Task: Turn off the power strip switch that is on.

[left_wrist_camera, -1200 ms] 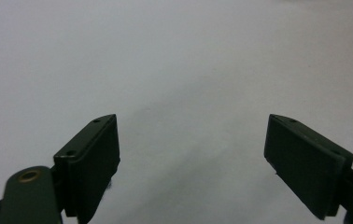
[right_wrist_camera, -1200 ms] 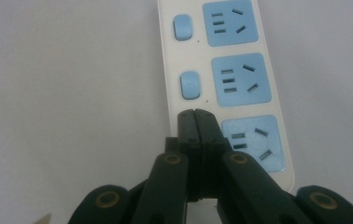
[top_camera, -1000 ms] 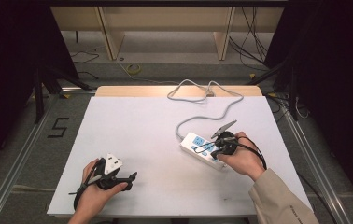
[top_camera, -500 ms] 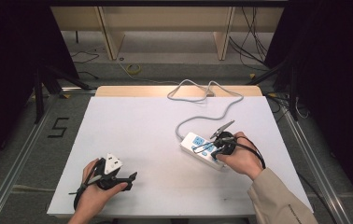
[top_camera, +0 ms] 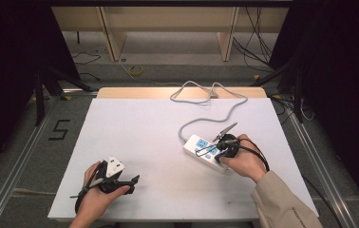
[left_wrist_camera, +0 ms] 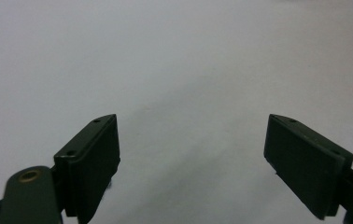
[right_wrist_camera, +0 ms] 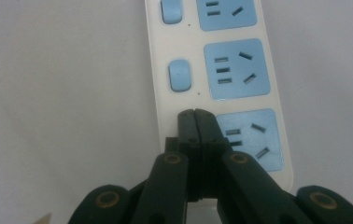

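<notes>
Two tools in play: right tool (right_wrist_camera: pixel 196 113) has its jaws fully closed together, nothing between them, tips pressed down at the strip (top_camera: pixel 206 152) where the nearest switch should be, beside the last blue socket (right_wrist_camera: pixel 248 139). Looks like it's pushing that switch, though the button itself is hidden under the tips, so can't confirm on/off. Next switch (right_wrist_camera: pixel 180 75) up the row is visible and untouched right now; a third sits above it at the frame edge. Strip lies on the right half of the desk (top_camera: pixel 135 128), angled, cord (top_camera: pixel 211 107) snaking off toward the far edge. Left tool (left_wrist_camera: pixel 193 158) has jaws wide apart, empty, over bare desk at the near left. Judgement: press on the end switch is under way; at least two switches may be left, plus pulling the right tool clear
</notes>
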### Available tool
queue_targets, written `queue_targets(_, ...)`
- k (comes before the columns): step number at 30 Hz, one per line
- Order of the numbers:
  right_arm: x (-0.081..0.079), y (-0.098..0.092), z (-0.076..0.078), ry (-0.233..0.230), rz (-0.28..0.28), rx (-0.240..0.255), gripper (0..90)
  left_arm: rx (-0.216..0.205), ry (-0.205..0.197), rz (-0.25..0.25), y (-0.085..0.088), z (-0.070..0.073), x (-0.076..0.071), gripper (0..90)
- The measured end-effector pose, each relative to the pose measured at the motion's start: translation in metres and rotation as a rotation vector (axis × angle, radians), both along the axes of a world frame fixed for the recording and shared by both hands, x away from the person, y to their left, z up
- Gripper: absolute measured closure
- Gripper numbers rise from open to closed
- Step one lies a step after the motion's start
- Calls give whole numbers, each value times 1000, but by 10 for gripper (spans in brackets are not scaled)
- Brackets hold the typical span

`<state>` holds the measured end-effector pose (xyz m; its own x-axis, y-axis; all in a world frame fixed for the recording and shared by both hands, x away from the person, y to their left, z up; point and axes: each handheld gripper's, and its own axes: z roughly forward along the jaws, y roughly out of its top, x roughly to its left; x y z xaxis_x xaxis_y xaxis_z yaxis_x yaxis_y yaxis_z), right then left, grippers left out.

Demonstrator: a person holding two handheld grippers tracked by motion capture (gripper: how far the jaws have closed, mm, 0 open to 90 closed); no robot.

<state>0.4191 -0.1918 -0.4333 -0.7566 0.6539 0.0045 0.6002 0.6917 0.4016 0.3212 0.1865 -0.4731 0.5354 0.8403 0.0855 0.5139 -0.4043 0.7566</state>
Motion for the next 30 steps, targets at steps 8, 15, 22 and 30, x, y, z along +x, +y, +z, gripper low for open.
queue_targets(8,-1,2,0,-1,-7,-10,900,0,0,0,0,0,0,181)
queue_targets(15,-2,2,0,0,-5,-10,900,-1,0,0,0,0,0,181)
queue_targets(22,-1,1,-1,12,-14,-3,900,0,0,-1,0,0,0,181)
queue_targets(30,-1,2,-1,7,-16,-12,900,0,0,1,0,0,0,181)
